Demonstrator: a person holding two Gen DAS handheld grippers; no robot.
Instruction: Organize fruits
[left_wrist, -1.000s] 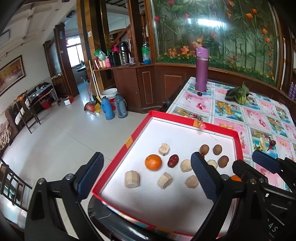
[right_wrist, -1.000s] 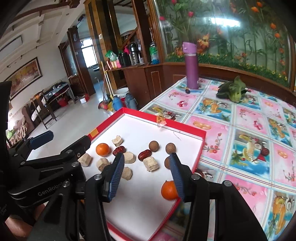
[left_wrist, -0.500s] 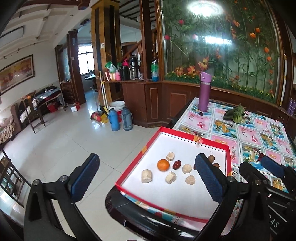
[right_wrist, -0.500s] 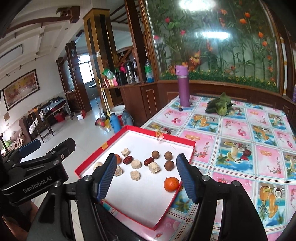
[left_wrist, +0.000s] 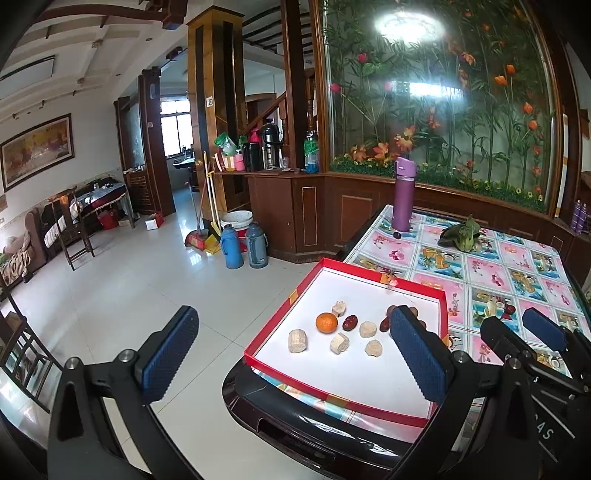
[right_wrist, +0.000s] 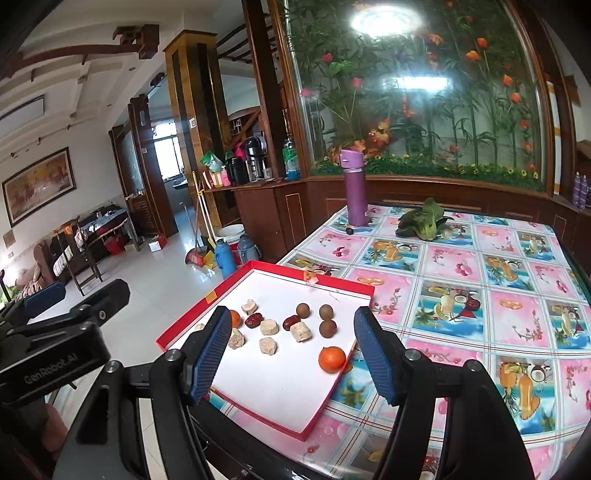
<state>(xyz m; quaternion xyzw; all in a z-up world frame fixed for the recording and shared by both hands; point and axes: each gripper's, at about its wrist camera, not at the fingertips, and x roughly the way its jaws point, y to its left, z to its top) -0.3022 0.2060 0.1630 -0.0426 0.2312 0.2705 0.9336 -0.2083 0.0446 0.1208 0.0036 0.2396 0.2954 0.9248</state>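
A red-rimmed white tray (left_wrist: 273, 325) (right_wrist: 280, 266) lies at the table's near left corner. In it are two oranges (left_wrist: 326, 322) (right_wrist: 332, 359), red dates (left_wrist: 350, 322) (right_wrist: 254, 320), three brown round fruits (right_wrist: 327, 328) and several pale chunks (left_wrist: 297, 340) (right_wrist: 267, 346). My left gripper (left_wrist: 295, 354) stands open, held back from the tray and above the floor edge, nothing between its fingers. My right gripper (right_wrist: 291, 354) is open too, hovering short of the tray's near edge, and holds nothing.
A purple bottle (left_wrist: 404, 199) (right_wrist: 355, 192) and a leafy green vegetable (left_wrist: 460, 236) (right_wrist: 423, 221) sit at the table's far side on a pink patterned cloth (right_wrist: 480, 280). Left of the table lies open tiled floor with thermos jugs (left_wrist: 243, 245), brooms and chairs.
Both grippers have pulled back and up from the tray, which now looks smaller and farther. Both stayed open; the fruits have not moved.
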